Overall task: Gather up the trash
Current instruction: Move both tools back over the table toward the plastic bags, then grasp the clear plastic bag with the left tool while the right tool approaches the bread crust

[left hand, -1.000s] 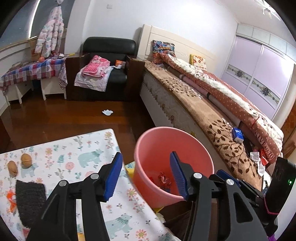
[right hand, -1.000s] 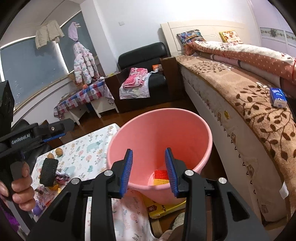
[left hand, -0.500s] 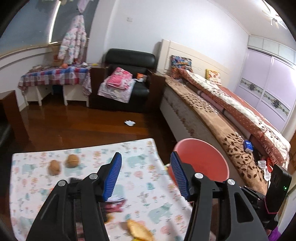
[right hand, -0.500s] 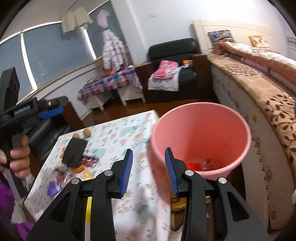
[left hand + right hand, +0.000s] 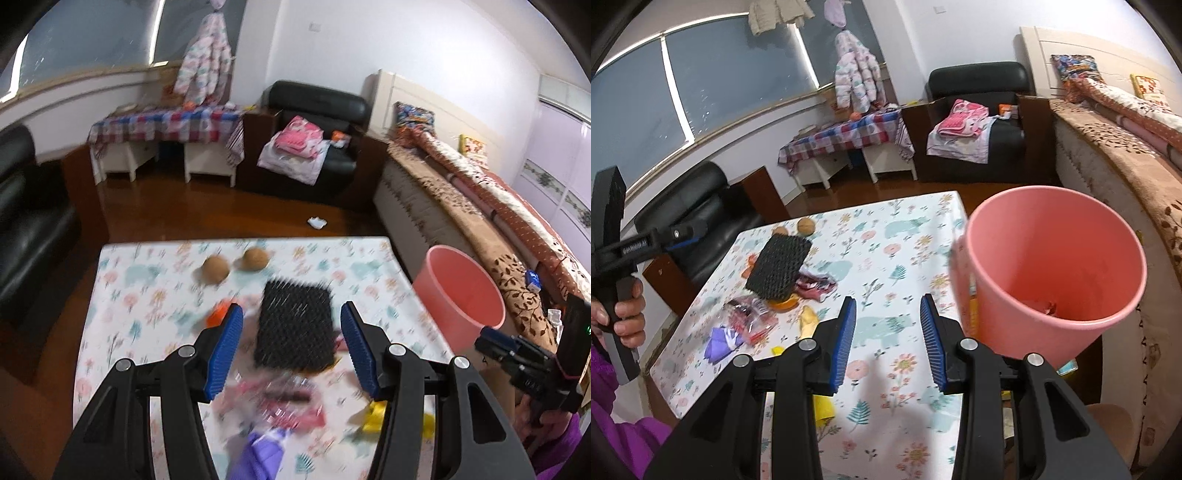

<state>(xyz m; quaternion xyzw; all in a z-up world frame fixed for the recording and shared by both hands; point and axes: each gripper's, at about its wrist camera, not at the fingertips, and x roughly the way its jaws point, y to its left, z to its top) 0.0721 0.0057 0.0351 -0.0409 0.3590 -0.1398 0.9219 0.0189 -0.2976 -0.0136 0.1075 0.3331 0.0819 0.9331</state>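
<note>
A pink bucket [image 5: 1052,266] stands at the table's right edge with red scraps in its bottom; it also shows in the left wrist view [image 5: 458,291]. My left gripper [image 5: 291,347] is open and empty above a black spiky pad [image 5: 295,328] and blurred wrappers [image 5: 288,402]. My right gripper [image 5: 888,339] is open and empty over the floral cloth, left of the bucket. A purple wrapper [image 5: 722,341], a clear red packet [image 5: 750,317], yellow peel [image 5: 809,319] and the black pad [image 5: 779,266] lie on the table's left part.
Two brown walnuts [image 5: 236,266] lie near the table's far edge. A bed [image 5: 480,206] runs along the right. A black armchair with pink clothes [image 5: 306,147] stands behind, white paper [image 5: 317,222] lies on the wooden floor.
Both grippers swung left, away from the bucket and over the table. The left one now faces the black pad and wrappers. Both stayed open and empty.
</note>
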